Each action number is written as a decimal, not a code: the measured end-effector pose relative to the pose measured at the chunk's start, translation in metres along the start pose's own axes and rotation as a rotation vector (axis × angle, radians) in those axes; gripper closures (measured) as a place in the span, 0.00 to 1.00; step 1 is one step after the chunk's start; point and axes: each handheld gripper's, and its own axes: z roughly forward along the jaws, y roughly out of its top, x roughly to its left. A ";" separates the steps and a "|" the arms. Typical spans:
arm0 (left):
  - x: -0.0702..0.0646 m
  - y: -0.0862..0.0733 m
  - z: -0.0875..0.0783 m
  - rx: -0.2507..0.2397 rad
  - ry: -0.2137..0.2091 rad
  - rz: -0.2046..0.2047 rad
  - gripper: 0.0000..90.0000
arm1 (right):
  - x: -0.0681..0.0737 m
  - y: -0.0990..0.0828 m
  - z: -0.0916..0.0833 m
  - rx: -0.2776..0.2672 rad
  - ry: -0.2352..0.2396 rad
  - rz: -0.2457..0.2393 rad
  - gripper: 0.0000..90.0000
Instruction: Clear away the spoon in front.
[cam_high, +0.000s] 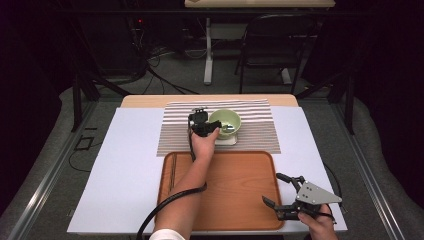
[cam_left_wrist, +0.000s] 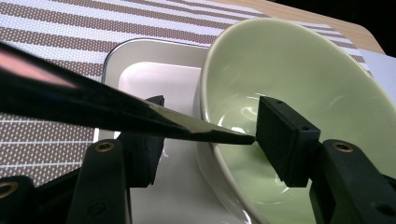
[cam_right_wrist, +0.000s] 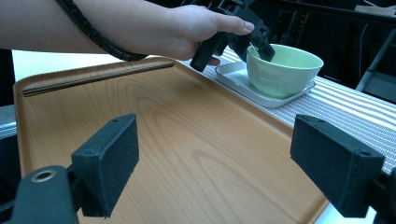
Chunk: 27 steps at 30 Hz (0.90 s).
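Left gripper: held at the green bowl, its jaws astride the bowl's near rim, one pad inside the bowl, the other pad outside over the white dish.
Left jaw opening: moderately wide; whether the pads press on the wall cannot be told.
Dark bar: crosses the left gripper view slantwise, its tip at the bowl's rim beside the inner pad; what it is cannot be told.
Green bowl: upright in the white dish, which lies on the striped mat just beyond the wooden tray.
Right gripper: over the tray's near right corner, well apart from the bowl.
Right jaw opening: wide, nothing between the pads.
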 end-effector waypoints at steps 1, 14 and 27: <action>-0.001 0.000 0.000 0.003 -0.001 0.004 0.48 | 0.000 0.000 0.000 -0.001 0.000 -0.001 0.17; -0.004 -0.002 0.004 0.012 0.006 0.020 0.50 | 0.000 0.000 0.000 -0.003 0.000 -0.001 0.17; -0.003 -0.003 -0.003 -0.025 -0.006 0.040 0.62 | -0.001 0.000 0.000 -0.001 -0.002 -0.001 0.17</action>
